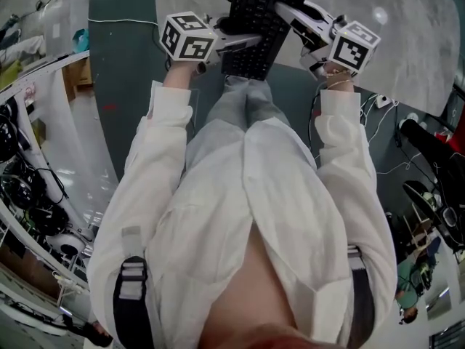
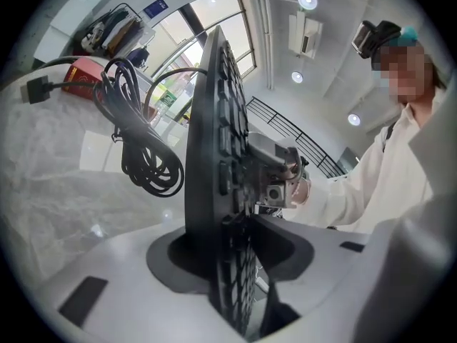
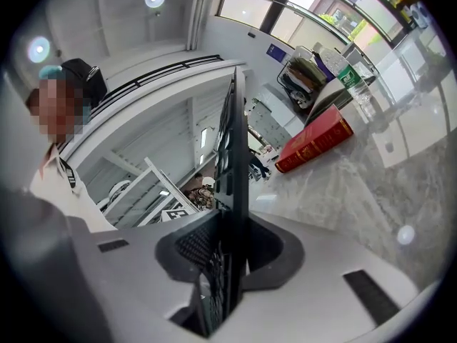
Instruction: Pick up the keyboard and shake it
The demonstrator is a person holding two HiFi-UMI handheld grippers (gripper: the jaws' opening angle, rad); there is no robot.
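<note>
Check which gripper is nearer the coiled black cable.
Left, probably. The left gripper grips the keyboard with the coiled cable close beside; the right gripper clamps the opposite edge.

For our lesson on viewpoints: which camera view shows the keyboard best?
The head view: the keyboard shows its key face, though the top edge crops it. The left gripper view shows it edge-on, keys foreshortened; the right gripper view shows only a thin edge.

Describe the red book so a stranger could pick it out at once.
Start from the grey marbled table top in the right gripper view. Toward its far end, near the clear plastic bottles, lies the red book. It is the only red thing there, a thick hardback with gold print on its spine.
</note>
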